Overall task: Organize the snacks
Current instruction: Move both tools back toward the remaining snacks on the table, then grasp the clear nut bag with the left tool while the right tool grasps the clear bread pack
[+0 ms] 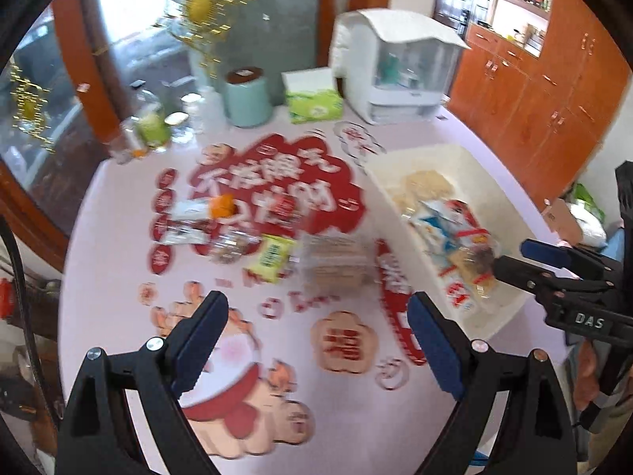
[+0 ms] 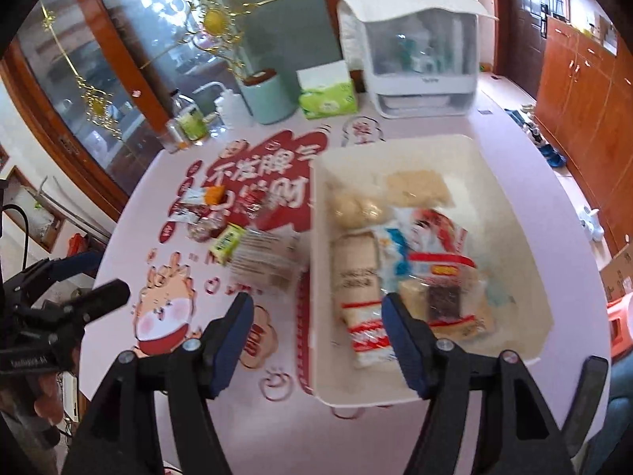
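While both grippers hang above the desk [image 2: 514, 126], the left gripper [image 1: 316, 340] has its jaws spread wide with nothing between them, only the pink cartoon-printed desk cover showing in the gap. Over on the other side, the right gripper [image 2: 318, 340] sits above the near edge of the white bin [image 2: 510, 182], jaws apart and empty too. Inside that bin lies a heap of snacks: a long pale packet with red print [image 2: 358, 297], a blue and red bag [image 2: 419, 237], a clear pack with a dark label [image 2: 445, 301], and pale round pieces toward the back. Left of the bin, more snacks wait loose on the desk: a clear box of wafers [image 1: 336, 265], a yellow-green packet [image 1: 271, 257] just beside it, and a small cluster of wrapped pieces [image 1: 201, 221] beyond. Against the far edge stand a mint canister [image 1: 247, 97], a green tissue pack [image 1: 314, 101] and a white cabinet [image 1: 399, 67].
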{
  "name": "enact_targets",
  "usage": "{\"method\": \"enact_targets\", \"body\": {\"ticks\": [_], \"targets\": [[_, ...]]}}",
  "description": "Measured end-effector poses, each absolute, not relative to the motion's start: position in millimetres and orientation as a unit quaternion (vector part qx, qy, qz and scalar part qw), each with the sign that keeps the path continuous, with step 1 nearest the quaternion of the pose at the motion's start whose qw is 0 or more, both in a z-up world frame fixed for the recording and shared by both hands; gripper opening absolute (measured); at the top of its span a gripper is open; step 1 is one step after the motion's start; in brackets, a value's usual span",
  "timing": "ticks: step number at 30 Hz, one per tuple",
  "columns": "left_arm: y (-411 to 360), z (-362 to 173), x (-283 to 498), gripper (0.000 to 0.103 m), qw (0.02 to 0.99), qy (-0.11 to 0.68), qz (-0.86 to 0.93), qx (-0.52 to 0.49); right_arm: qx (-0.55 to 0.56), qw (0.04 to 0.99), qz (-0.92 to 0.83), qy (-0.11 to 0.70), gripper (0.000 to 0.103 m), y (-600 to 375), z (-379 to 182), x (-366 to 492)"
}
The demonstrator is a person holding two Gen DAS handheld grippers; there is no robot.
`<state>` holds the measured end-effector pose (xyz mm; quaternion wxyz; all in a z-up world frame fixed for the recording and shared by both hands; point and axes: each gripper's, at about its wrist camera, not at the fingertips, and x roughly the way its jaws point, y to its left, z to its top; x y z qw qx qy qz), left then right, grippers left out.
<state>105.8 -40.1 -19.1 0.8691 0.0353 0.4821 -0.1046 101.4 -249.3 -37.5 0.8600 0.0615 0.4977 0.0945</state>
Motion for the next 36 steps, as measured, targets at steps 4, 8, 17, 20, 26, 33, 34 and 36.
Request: {"method": "enact_targets", "body": {"ticks": [4,8,17,20,26,33,34,36], "targets": [[-3.5,-11.5,114.9,0.091,0.875,0.473,-0.086,0.053,0.058,0.856,0.108,0.502,0.075,-220.5,-36.9,111.5],[20.6,-8.5,130.5,0.091,0.874,0.47,-0.087,0.082,0.056,0.851,0.114,0.51,0.082,-191.0,-36.8,125.0],[64.1,-11.5,195.8,0.103,0.867,0.475,-0.108,0.107,0.052,0.867,0.083,0.488,0.103,-145.9,-41.4,158.9],[63.6,-34.2,220.2,0.103,0.855,0.483,-0.13,0.139,0.043,0.864,0.068,0.497,0.103,-136.6,-56.1,172.2],[56.9,-104.1,257.2,0.103,0.811,0.522,-0.203,0.171,0.041,0.852,0.017,0.521,0.103,-121.7,-104.0,191.0],[52.7,-178.4,292.2,0.103,0.776,0.554,-0.234,0.188,0.033,0.844,-0.045,0.534,0.103,-108.1,-151.2,203.1],[52.9,-186.6,295.1,0.103,0.772,0.56,-0.237,0.184,0.027,0.843,-0.054,0.535,0.103,-106.9,-156.5,204.1],[52.2,-201.9,302.3,0.103,0.764,0.572,-0.244,0.175,0.028,0.835,-0.07,0.545,0.103,-108.1,-172.2,207.7]]}}
